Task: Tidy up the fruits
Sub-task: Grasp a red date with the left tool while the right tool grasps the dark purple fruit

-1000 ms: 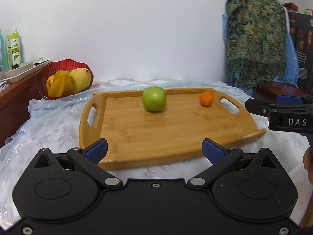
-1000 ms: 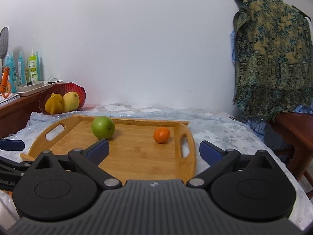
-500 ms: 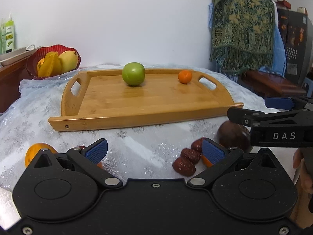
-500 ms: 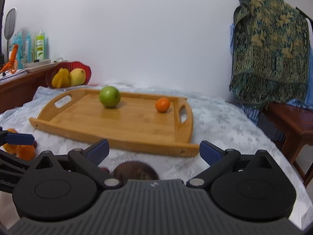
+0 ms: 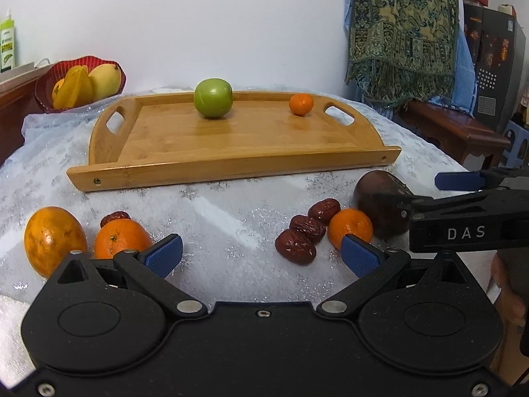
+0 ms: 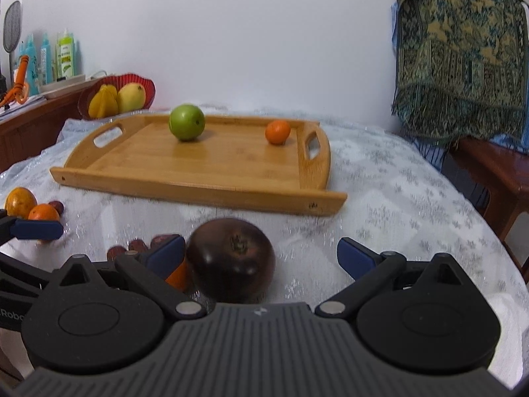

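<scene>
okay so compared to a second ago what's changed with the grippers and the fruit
Both grippers pulled back from the wooden tray toward the table's near edge, bringing the loose fruit into view. The right gripper now brackets the dark purple fruit, jaws open, nothing gripped. The left gripper hangs open between the oranges and the red dates. The green apple and small orange stayed put on the tray.
</scene>
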Tool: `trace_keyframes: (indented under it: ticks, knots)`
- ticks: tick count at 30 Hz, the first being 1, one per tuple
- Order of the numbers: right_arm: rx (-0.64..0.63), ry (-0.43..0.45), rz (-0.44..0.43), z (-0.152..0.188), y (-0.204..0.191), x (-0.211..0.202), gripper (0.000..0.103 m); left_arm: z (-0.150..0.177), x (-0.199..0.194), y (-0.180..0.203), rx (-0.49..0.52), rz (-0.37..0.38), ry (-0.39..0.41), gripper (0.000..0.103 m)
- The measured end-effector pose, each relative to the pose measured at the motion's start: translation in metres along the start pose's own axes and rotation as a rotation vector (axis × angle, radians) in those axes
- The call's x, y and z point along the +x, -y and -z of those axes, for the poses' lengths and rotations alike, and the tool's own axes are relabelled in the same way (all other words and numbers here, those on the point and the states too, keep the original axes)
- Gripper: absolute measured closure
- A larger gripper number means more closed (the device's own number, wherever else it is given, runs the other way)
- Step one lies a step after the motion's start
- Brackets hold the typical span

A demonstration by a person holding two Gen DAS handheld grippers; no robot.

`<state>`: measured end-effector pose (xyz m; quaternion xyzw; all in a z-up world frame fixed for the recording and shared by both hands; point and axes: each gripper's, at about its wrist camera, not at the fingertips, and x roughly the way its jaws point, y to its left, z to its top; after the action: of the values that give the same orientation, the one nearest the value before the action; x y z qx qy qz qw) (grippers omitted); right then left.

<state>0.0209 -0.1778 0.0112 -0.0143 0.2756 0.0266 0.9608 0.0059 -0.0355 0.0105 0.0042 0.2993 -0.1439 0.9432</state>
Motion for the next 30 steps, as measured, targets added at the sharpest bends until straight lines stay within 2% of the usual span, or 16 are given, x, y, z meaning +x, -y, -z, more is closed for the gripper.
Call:
trace_keyframes:
  ticks: [4,6,12,21,25,30]
  knots:
    - [0.056,-0.041,-0.035,0.002,0.008,0.004,0.0,0.0,0.001,0.002,0.015,0.005,-0.007,0.012]
    - [0.089,-0.059,-0.052,0.003,0.012,0.007,0.0,0.001,0.003,0.002,0.016,0.024,-0.012,0.023]
    - [0.11,-0.072,-0.063,0.002,0.013,0.014,0.0,0.003,0.007,0.004,0.022,0.059,-0.036,0.045]
    - [0.171,-0.081,-0.039,0.004,0.018,0.023,0.0,0.002,0.009,0.006,0.03,0.076,-0.032,0.051]
    - [0.243,-0.103,-0.06,0.005,0.028,0.027,0.0,0.002,0.011,0.007,0.038,0.071,-0.03,0.053]
    - [0.232,-0.095,-0.054,0.007,0.026,0.027,0.0,0.002,0.011,0.01,0.051,0.073,-0.032,0.058]
